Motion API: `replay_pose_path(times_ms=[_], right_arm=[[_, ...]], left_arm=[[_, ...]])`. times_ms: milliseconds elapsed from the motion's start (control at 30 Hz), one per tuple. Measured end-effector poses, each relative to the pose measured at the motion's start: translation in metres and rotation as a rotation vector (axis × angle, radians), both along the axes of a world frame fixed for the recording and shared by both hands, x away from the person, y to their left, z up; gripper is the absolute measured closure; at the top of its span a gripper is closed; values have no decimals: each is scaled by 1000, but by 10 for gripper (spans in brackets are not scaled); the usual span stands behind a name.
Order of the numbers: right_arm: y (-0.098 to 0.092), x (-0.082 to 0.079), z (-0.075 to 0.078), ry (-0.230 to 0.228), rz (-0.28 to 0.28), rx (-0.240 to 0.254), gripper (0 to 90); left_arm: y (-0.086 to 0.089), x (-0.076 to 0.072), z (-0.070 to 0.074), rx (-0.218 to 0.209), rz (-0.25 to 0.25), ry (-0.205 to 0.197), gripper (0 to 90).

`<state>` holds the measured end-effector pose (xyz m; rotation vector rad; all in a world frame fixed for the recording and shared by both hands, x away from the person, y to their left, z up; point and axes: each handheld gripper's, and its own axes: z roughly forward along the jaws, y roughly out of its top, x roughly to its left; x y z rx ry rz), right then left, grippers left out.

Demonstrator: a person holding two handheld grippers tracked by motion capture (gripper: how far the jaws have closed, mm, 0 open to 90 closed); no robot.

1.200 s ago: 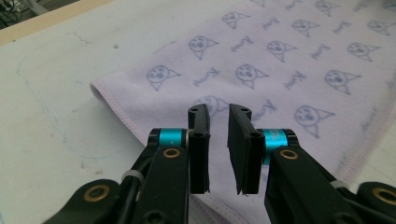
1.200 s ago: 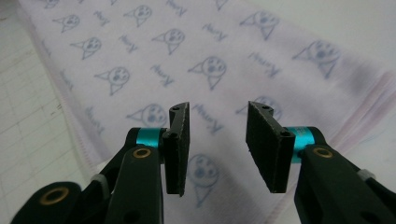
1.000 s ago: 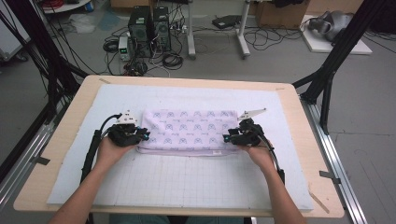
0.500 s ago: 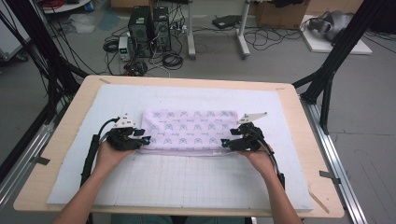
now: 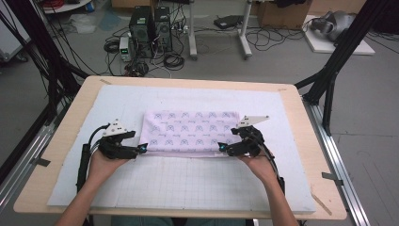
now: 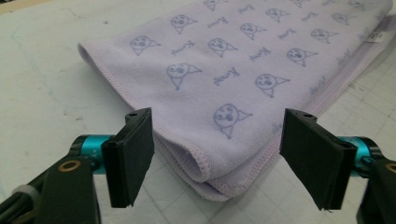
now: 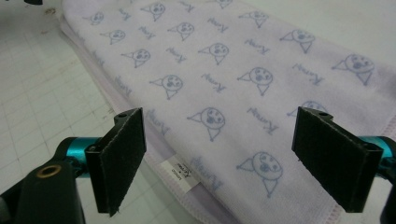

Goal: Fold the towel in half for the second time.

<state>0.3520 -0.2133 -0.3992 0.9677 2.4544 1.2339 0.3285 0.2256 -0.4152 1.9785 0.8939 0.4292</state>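
Fold laid: both jaws, just opening, stand empty by the folded towel [image 5: 190,133] at twelve o'clock; next, regrip an end.

Wooden table [image 5: 61,136], pale grid mat [image 5: 188,183] on top, folded lilac towel [image 5: 188,132] on mat.

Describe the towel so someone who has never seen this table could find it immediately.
On the pale gridded mat covering the wooden table, look mid-table between the two grippers. The folded towel lies flat there: lilac, printed with small cartoon faces.
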Motion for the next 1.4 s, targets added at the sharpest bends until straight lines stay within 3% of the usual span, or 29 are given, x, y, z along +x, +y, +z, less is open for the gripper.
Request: replay_pose_path(times_ms=[233, 433, 800, 1400], right_arm=[[-1, -3, 1, 9, -1, -10, 152], [-5, -10, 7, 6, -7, -2, 125], [-29, -33, 5, -15, -16, 40, 117], [-52, -62, 5, -36, -45, 62, 118]], left_arm=[[2, -10, 2, 7, 12, -24, 205], [1, -16, 5, 23, -6, -30, 194], [8, -29, 6, 22, -19, -38, 105], [22, -47, 12, 26, -23, -48, 92]])
